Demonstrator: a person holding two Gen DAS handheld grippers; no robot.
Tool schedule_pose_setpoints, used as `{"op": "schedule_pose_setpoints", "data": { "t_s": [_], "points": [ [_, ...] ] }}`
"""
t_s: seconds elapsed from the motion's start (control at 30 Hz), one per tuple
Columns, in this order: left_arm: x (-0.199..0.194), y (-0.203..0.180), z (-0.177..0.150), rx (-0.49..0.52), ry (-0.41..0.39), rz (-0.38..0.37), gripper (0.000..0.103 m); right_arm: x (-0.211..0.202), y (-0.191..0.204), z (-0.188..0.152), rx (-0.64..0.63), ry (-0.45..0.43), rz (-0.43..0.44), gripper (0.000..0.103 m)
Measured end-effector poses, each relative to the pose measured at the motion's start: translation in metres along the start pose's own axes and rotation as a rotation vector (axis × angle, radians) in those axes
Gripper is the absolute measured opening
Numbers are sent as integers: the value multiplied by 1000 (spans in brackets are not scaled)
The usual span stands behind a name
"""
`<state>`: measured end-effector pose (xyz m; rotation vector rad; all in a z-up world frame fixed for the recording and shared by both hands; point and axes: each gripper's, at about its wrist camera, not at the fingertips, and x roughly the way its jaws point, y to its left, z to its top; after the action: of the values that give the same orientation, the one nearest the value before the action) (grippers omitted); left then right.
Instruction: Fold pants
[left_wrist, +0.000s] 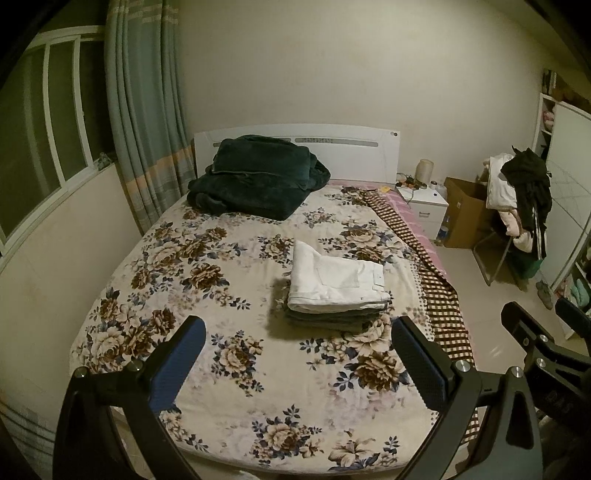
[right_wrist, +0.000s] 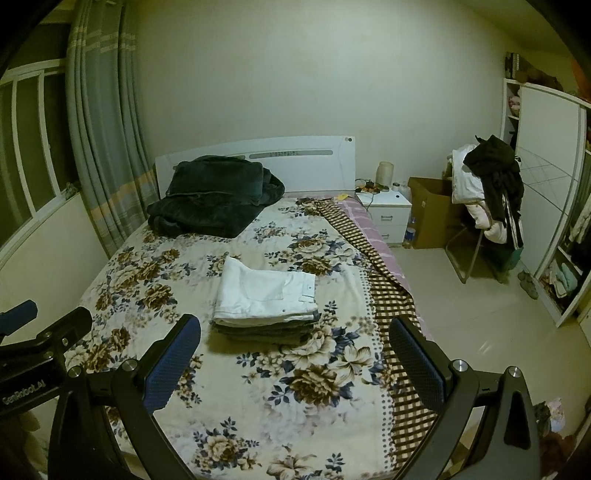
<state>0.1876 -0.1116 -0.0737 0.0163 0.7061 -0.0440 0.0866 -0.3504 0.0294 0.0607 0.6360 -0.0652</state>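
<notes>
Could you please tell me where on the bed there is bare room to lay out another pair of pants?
The widest bare stretch of floral bedspread lies between the folded pants stack and the window-side edge. The foot end, before both open grippers, is bare too. Crowded: the dark blanket by the headboard; the checkered cloth lines the other edge.

- Folded garments (right_wrist: 258, 328) under the white pants (right_wrist: 264, 295): only edges show, count unclear.
- Nightstand (right_wrist: 388, 206) items, frame right: too small to identify.
- Wardrobe (right_wrist: 546, 206): cut off at right edge.

Dim bedroom — curtained window (left_wrist: 55, 122), nightstand (left_wrist: 424, 208)
</notes>
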Motion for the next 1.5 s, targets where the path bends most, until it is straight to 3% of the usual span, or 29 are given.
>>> {"op": "schedule_pose_setpoints", "data": {
  "t_s": [1.5],
  "points": [
    [-3, 4, 1, -52, -15, 47, 103, 2, 6, 6, -10, 4, 0, 103]
  ]
}}
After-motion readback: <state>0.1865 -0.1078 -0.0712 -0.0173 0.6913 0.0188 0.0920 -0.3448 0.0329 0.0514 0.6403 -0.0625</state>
